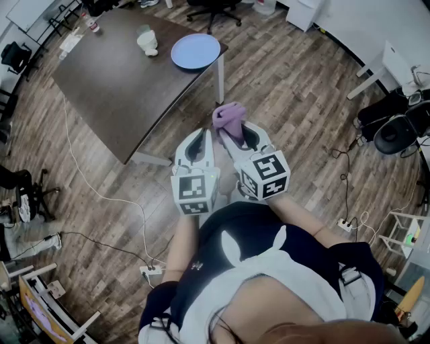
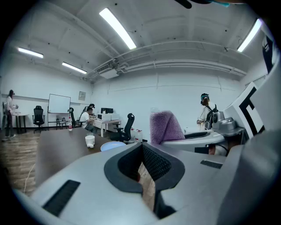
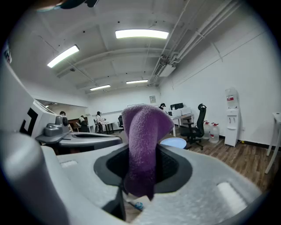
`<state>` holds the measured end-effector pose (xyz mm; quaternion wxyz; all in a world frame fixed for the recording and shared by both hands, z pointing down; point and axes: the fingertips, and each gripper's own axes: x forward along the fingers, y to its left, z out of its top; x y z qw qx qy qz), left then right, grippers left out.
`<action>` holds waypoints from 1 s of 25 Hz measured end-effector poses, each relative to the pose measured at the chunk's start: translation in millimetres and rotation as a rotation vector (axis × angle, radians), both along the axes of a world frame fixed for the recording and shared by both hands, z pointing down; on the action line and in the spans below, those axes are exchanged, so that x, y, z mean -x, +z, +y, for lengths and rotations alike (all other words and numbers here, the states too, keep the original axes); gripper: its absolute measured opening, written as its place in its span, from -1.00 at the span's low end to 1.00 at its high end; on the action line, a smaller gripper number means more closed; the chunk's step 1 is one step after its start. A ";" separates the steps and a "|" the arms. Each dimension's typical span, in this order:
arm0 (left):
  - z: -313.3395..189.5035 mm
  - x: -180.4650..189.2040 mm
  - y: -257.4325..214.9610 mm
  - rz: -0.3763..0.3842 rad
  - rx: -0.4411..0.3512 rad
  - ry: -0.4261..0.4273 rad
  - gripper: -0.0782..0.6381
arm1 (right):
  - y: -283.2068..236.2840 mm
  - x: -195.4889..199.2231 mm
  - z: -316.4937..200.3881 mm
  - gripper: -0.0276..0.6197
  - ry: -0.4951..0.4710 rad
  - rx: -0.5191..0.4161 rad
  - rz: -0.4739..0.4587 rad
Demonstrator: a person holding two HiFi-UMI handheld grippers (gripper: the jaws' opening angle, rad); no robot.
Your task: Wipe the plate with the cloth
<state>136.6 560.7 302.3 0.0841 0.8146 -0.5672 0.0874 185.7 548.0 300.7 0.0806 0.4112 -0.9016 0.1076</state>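
Observation:
The round blue plate [image 1: 195,51] lies near the right corner of the dark brown table [image 1: 114,87], well ahead of both grippers; it also shows small in the left gripper view [image 2: 113,146] and the right gripper view [image 3: 173,142]. My right gripper [image 1: 235,132] is shut on a purple cloth [image 1: 228,115], which sticks up in a fold from between the jaws [image 3: 142,140]. The cloth [image 2: 166,126] also shows to the right in the left gripper view. My left gripper [image 1: 199,134] is held beside the right one over the wooden floor, its jaws shut with nothing between them [image 2: 142,147].
A white cup [image 1: 147,41] stands left of the plate, and a bottle [image 1: 92,25] stands at the table's far side. An office chair [image 1: 213,10] is beyond the table. Cables and a power strip [image 1: 151,272] lie on the floor. Several people sit or stand at distant desks.

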 end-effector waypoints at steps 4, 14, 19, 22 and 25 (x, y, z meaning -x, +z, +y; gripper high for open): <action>-8.0 -1.6 1.9 0.006 0.010 -0.005 -0.77 | 0.7 -2.7 -7.5 -0.49 -0.002 0.013 -0.028; -30.1 -42.0 5.2 0.025 -0.009 -0.055 -0.77 | 9.1 -39.7 -21.2 -0.49 -0.078 -0.006 -0.009; -38.0 -60.5 23.1 -0.002 0.034 -0.055 -0.77 | 22.4 -53.5 -36.7 -0.49 -0.094 0.029 -0.009; -46.7 -64.4 34.7 -0.004 0.066 -0.053 -0.77 | 32.8 -56.0 -47.6 -0.49 -0.090 0.050 -0.005; -58.4 -60.0 40.1 -0.002 0.082 -0.059 -0.77 | 43.1 -53.7 -59.0 -0.48 -0.096 0.089 -0.002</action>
